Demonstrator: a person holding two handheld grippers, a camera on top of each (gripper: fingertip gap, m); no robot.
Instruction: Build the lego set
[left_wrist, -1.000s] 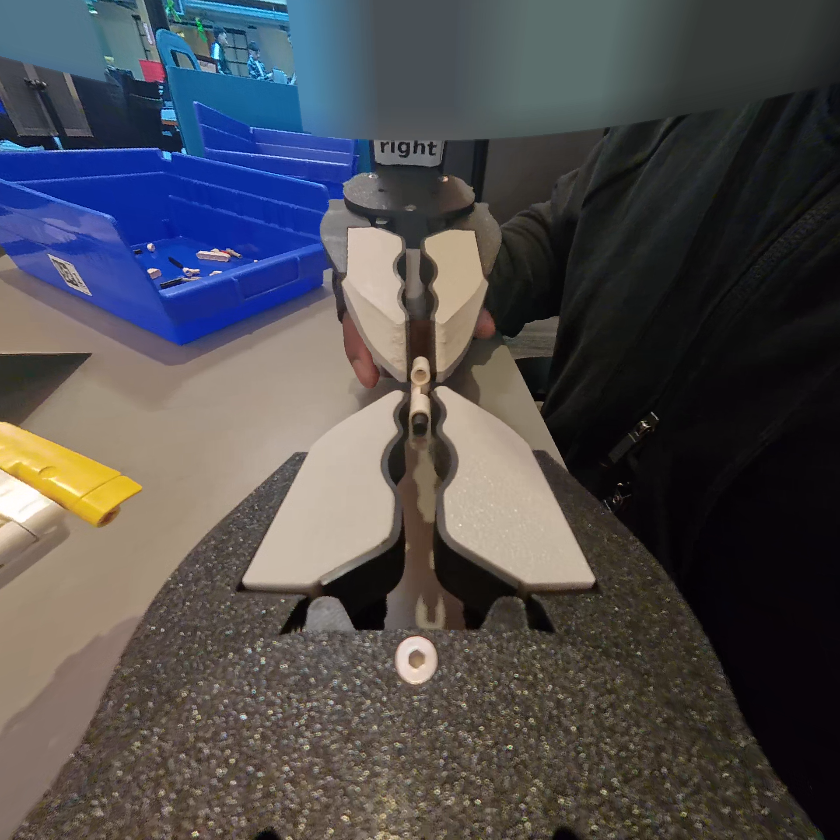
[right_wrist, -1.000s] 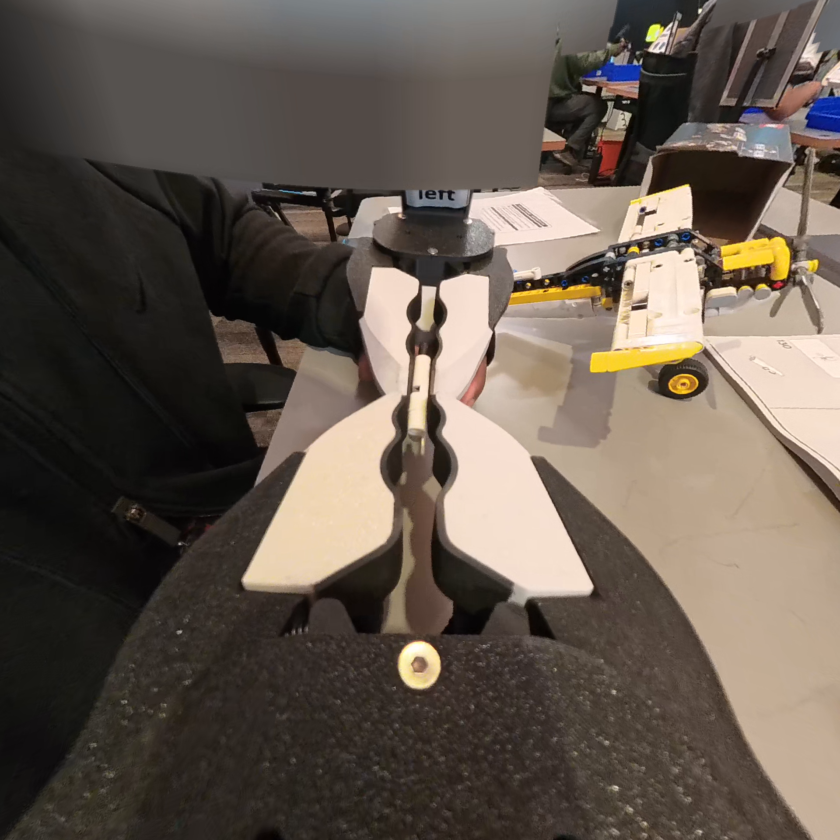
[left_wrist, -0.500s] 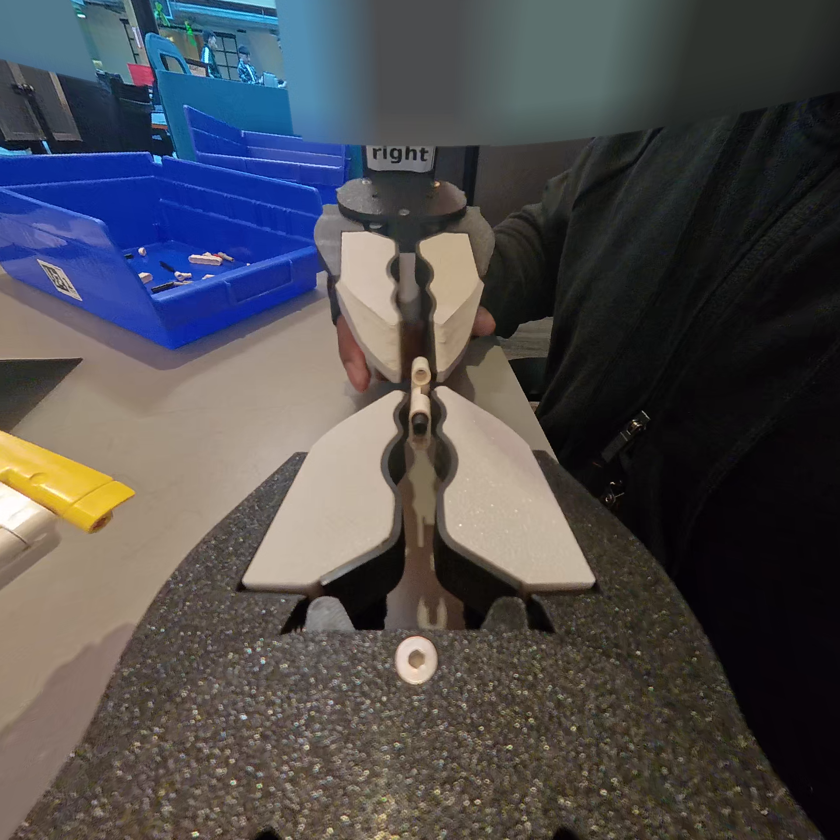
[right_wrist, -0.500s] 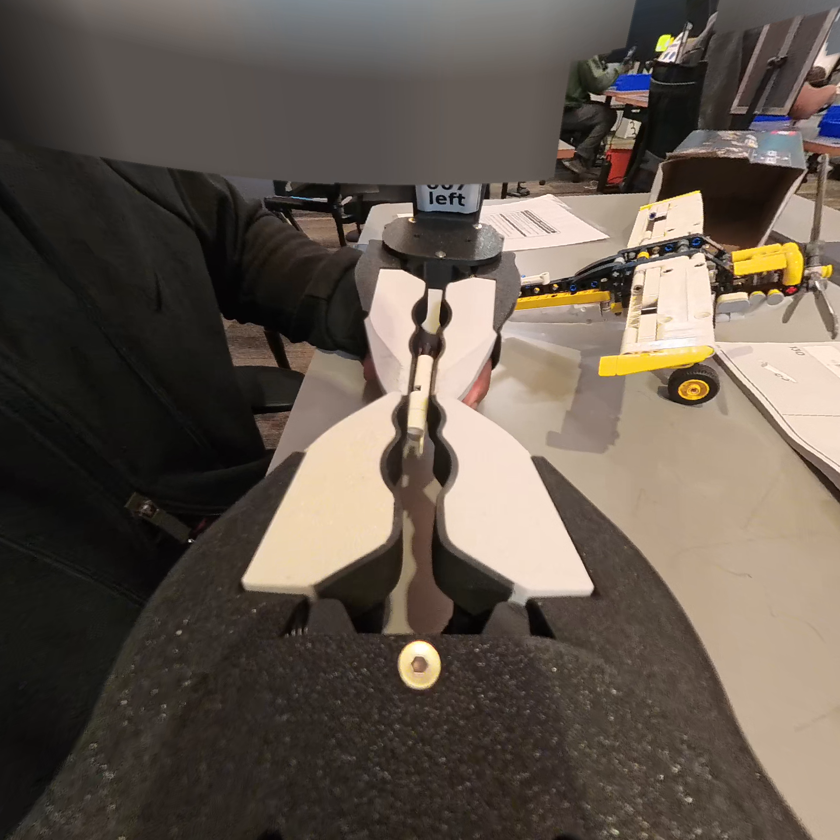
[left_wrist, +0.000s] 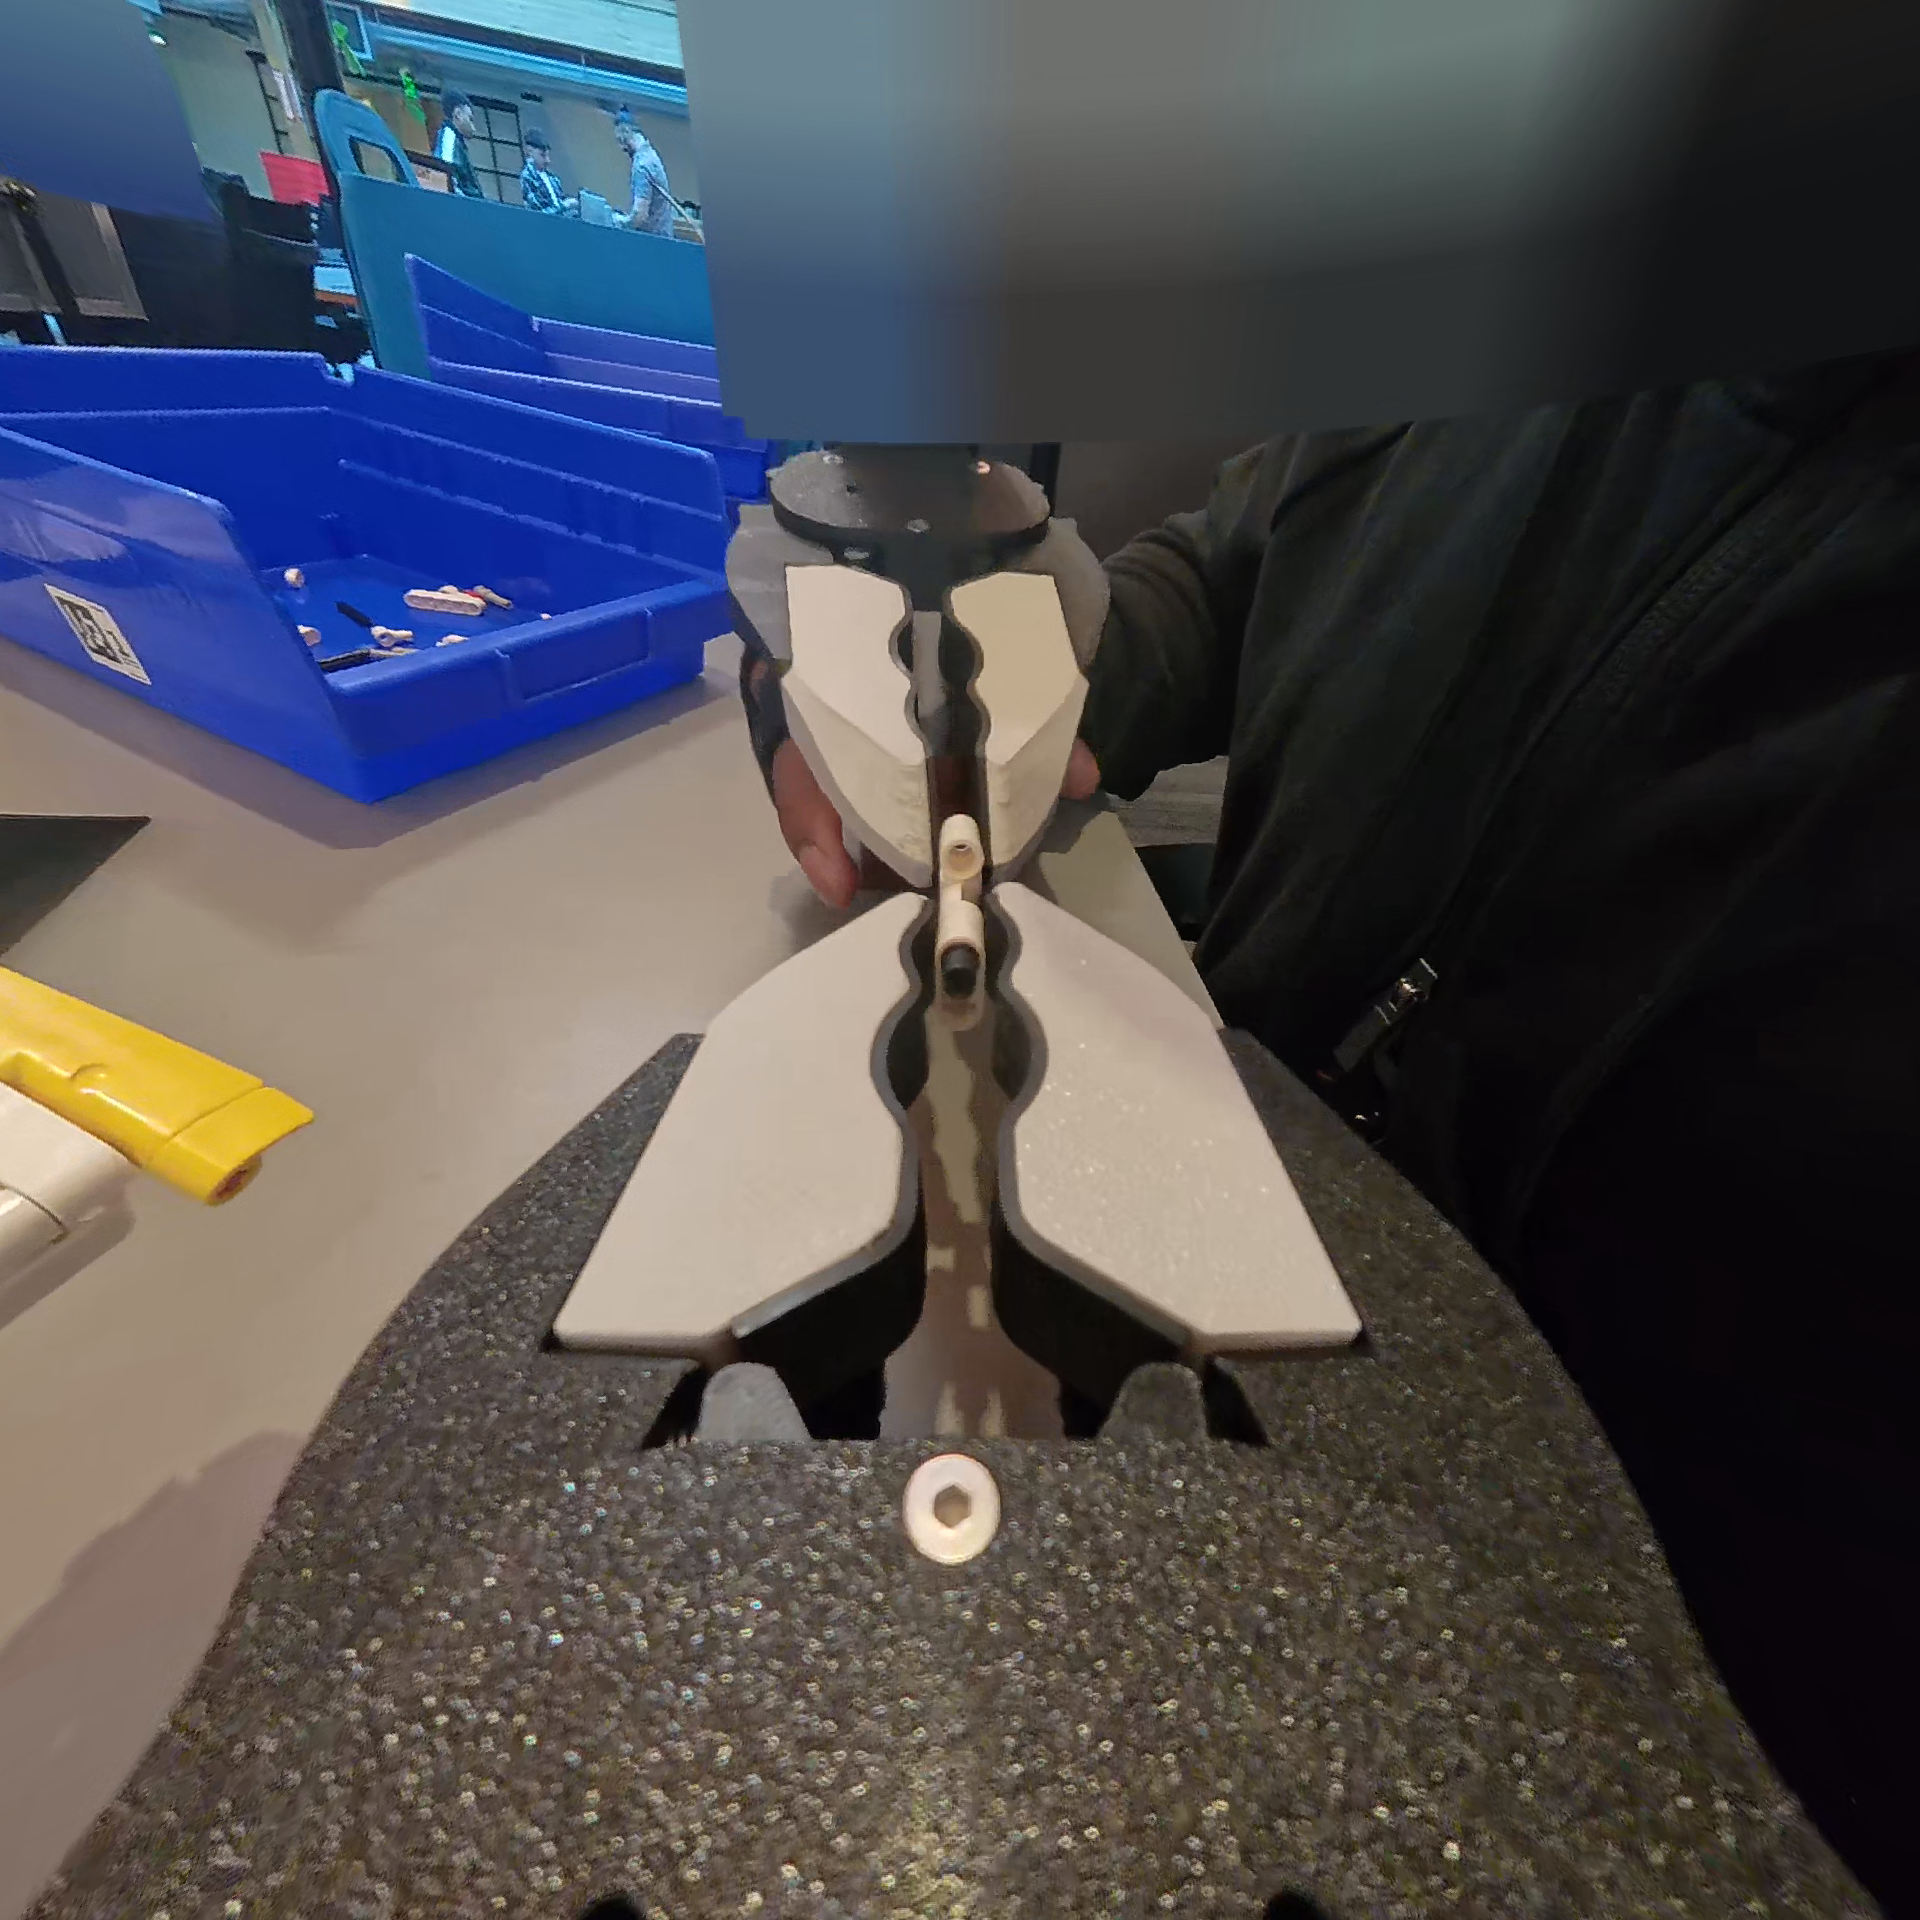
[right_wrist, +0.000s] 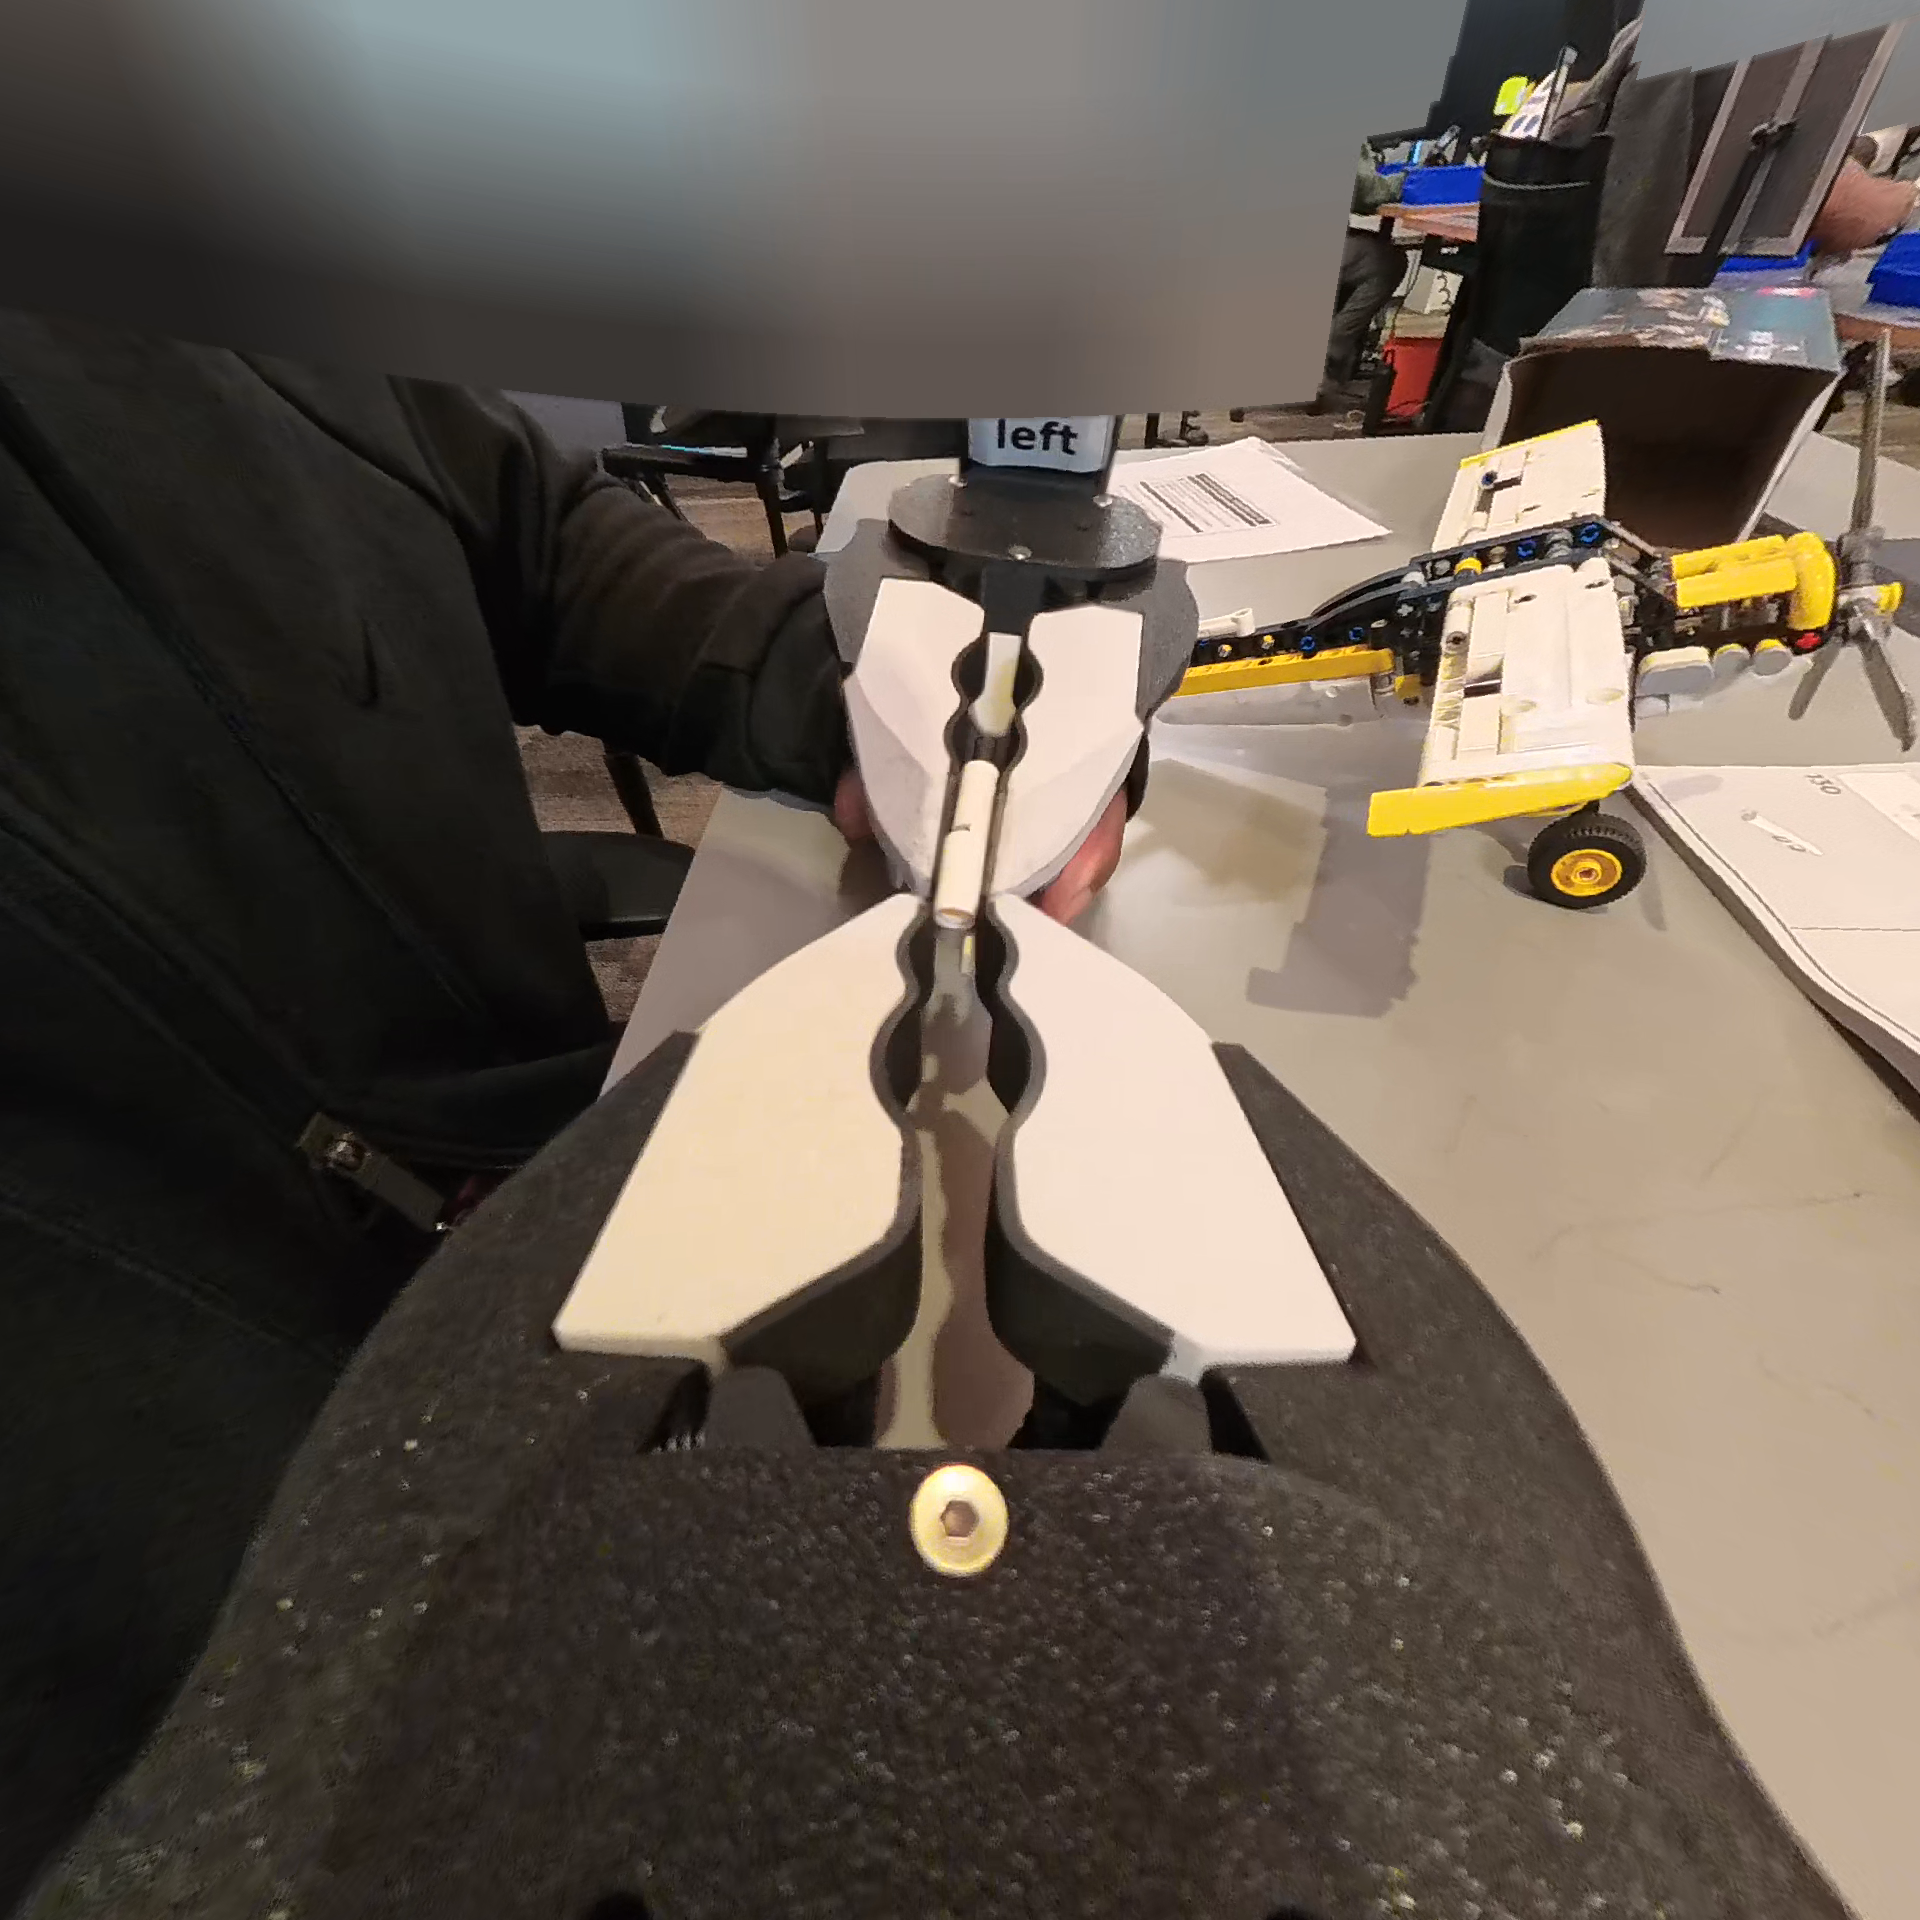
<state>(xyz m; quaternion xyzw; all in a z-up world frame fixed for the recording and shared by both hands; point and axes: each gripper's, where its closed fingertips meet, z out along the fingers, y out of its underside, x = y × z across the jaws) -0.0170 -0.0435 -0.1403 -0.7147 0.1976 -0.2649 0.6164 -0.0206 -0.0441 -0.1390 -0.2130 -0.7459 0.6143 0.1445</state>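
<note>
Left wrist view: both hand-held grippers clamp one cream connector piece (left_wrist: 958, 928).

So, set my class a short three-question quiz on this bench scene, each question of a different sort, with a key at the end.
1. True or false: the two hand-held grippers point at each other, tip to tip.
2. Multiple choice: the small loose parts lie in A) a blue bin, B) a red bowl, C) a glass jar.
3. Fill in: the model plane's wing tips and wheel hubs are ____.

Key:
1. True: the left hand-held gripper meets the right hand-held gripper over the grey table, each clamped on a cream peg piece.
2. A, the blue bin.
3. Yellow, on the model plane.
</note>
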